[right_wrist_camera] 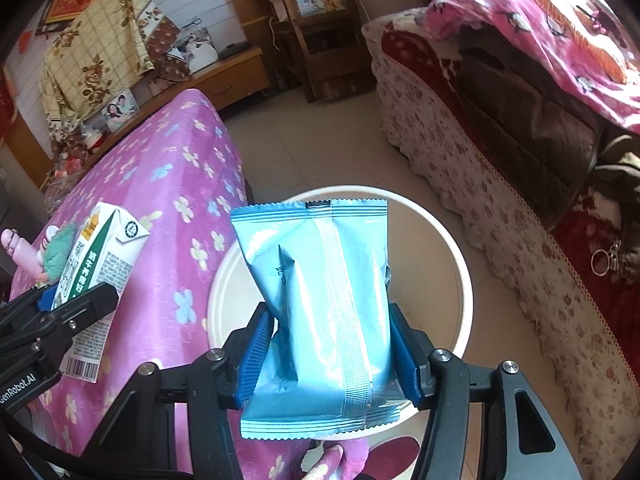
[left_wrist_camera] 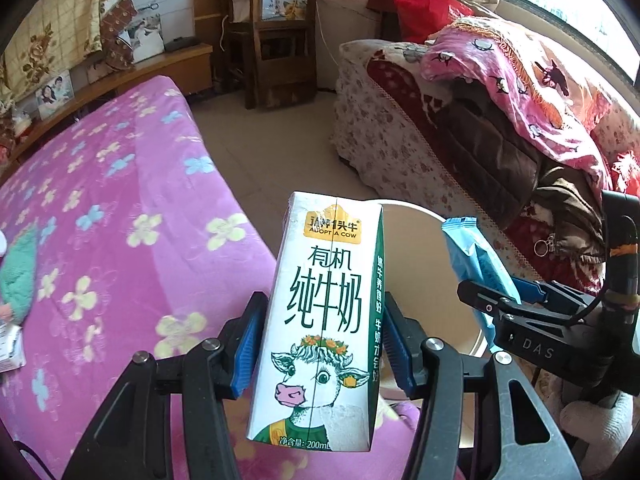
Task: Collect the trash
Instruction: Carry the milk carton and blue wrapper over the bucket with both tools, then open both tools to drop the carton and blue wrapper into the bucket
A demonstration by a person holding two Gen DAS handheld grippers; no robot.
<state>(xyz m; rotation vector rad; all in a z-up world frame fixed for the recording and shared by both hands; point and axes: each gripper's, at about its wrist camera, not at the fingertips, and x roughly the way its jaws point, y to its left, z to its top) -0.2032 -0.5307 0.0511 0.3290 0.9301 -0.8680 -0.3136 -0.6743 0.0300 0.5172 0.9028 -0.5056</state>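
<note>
Between the bed (left_wrist_camera: 120, 208) on the left and the sofa (right_wrist_camera: 500, 208) on the right, a white bin (right_wrist_camera: 452, 264) stands on the tiled floor (left_wrist_camera: 280, 152), its rim close against the bed's edge. Over that rim the right gripper (right_wrist_camera: 332, 356) has its fingers (right_wrist_camera: 256, 352) clamped on a blue snack wrapper (right_wrist_camera: 324, 304), held above the bin's open mouth. Just left of it, the left gripper (left_wrist_camera: 320, 344) pinches an upright milk carton (left_wrist_camera: 320, 312) between its blue fingers (left_wrist_camera: 246, 344), over the bed's near edge beside the bin. Beyond the bin, open floor runs to a far wooden chair (left_wrist_camera: 276, 40).
</note>
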